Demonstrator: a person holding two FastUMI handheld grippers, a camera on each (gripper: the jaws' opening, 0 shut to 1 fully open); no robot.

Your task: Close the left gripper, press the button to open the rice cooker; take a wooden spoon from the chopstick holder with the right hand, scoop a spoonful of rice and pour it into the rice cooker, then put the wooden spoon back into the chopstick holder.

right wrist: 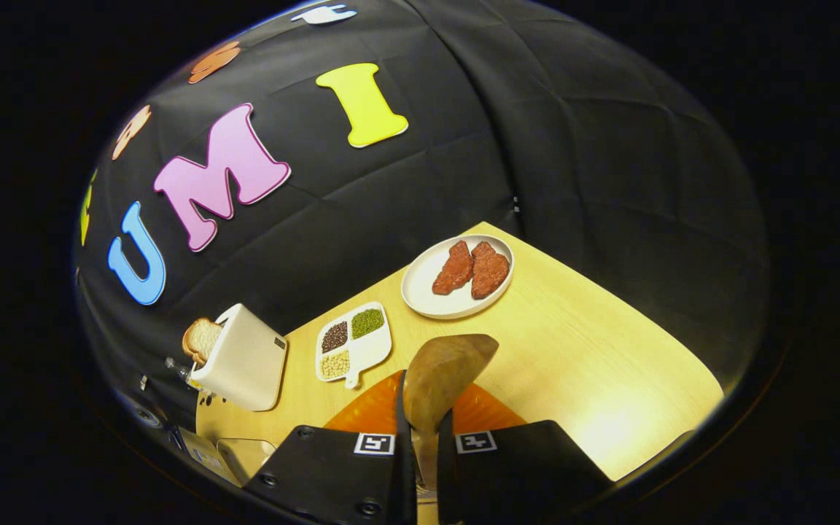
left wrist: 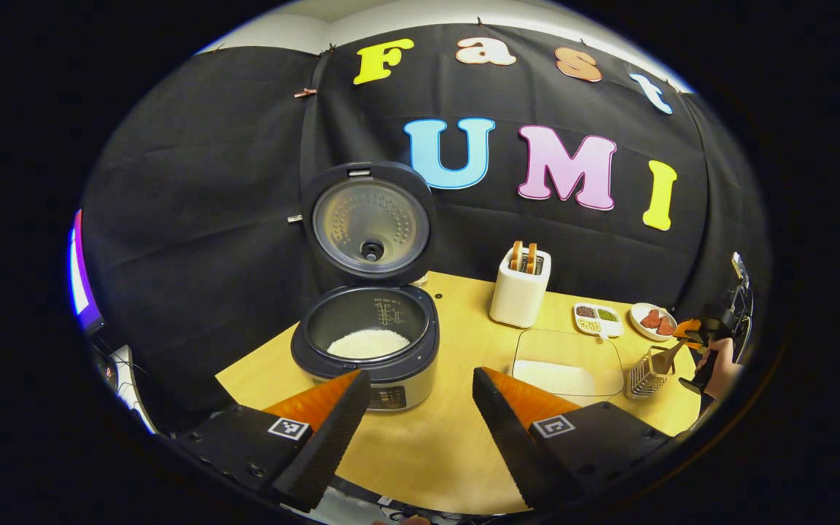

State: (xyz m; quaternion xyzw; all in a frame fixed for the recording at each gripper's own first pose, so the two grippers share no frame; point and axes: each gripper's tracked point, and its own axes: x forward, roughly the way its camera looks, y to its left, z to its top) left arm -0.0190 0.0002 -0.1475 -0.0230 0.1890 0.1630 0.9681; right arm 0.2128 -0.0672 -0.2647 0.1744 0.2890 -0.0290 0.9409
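Right gripper view puts the wooden spoon (right wrist: 443,379) at your six o'clock, its handle pinched between both fingers of your right tool (right wrist: 426,445) and its bowl rising toward twelve; the bowl carries no rice that you can see; past it at twelve sits the white plate (right wrist: 420,292) with two reddish patties, at ten o'clock the divided dish (right wrist: 354,343) of beans, at nine the toaster (right wrist: 241,361) with a slice of bread in it, all on the bench (right wrist: 595,364).

Left gripper view shows the rice cooker (left wrist: 369,343) at your eleven o'clock with its lid (left wrist: 369,222) standing upright and open; white rice lies in the inner pot; your left tool (left wrist: 416,430) stands wide, holding nothing, apart from the cooker's front; at two o'clock lies the clear tray of rice (left wrist: 566,364), and just beside it at three the wire chopstick holder (left wrist: 646,375); your other hand (left wrist: 719,368) and its tool are above that holder, with the spoon reaching down into it or just over it; you cannot tell which.
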